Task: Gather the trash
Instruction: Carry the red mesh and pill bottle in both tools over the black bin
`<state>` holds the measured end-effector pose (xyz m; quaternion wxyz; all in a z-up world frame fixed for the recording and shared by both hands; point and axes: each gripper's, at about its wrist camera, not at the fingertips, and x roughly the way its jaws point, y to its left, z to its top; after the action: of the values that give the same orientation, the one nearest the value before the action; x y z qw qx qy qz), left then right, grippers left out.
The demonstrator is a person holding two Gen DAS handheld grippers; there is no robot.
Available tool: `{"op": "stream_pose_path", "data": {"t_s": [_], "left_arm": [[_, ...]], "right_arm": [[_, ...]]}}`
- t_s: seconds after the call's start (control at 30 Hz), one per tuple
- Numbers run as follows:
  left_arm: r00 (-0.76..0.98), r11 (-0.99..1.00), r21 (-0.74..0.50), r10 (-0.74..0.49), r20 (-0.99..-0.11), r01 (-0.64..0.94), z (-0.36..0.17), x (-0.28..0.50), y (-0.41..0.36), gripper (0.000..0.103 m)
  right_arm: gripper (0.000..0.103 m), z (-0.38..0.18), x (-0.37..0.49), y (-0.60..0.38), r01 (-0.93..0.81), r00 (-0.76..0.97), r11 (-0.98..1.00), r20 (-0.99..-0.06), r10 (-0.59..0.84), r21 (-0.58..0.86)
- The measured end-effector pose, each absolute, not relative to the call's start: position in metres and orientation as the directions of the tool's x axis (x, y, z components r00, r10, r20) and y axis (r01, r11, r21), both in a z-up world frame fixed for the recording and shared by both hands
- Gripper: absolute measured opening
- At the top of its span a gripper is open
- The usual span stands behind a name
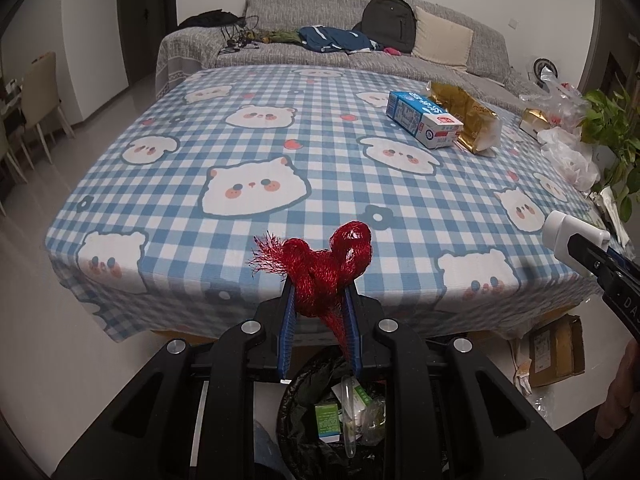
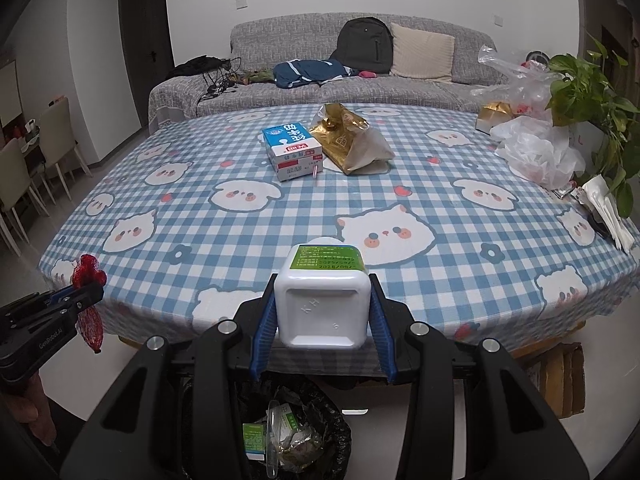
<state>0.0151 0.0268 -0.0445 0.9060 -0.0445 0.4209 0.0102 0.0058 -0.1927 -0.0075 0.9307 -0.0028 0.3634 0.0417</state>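
Note:
My left gripper is shut on a wad of red mesh netting, held just off the table's near edge above a black-lined trash bin. From the right wrist view the same red netting shows at far left in that left gripper. My right gripper is shut on a white plastic bottle with a green label, bottom toward the camera, over the trash bin. In the left wrist view the white bottle pokes in at the right edge. A blue milk carton and a gold bag lie far across the table.
A blue checked cloth with animal faces covers the table. White plastic bags, a gold box and a potted plant crowd its right side. A cardboard box sits on the floor at right. The bin holds packaging; a grey sofa stands behind.

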Motion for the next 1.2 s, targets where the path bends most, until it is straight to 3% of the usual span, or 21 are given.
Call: {"op": "stream_pose_path", "data": {"t_s": [0.57, 1.2], "left_arm": [[0.610, 0.992, -0.091, -0.022, -0.792, -0.082, -0.081, -0.032, 0.035, 0.021], [0.550, 0.994, -0.042, 0.023, -0.835, -0.104, -0.154, -0.059, 0.053, 0.021]], "right_arm": [[0.040, -0.032, -0.048, -0.171, -0.123, 0.703, 0.991, -0.700, 0.125, 0.054], [0.040, -0.105, -0.073, -0.137, -0.175, 0.611, 0.984, -0.779, 0.141, 0.040]]}}
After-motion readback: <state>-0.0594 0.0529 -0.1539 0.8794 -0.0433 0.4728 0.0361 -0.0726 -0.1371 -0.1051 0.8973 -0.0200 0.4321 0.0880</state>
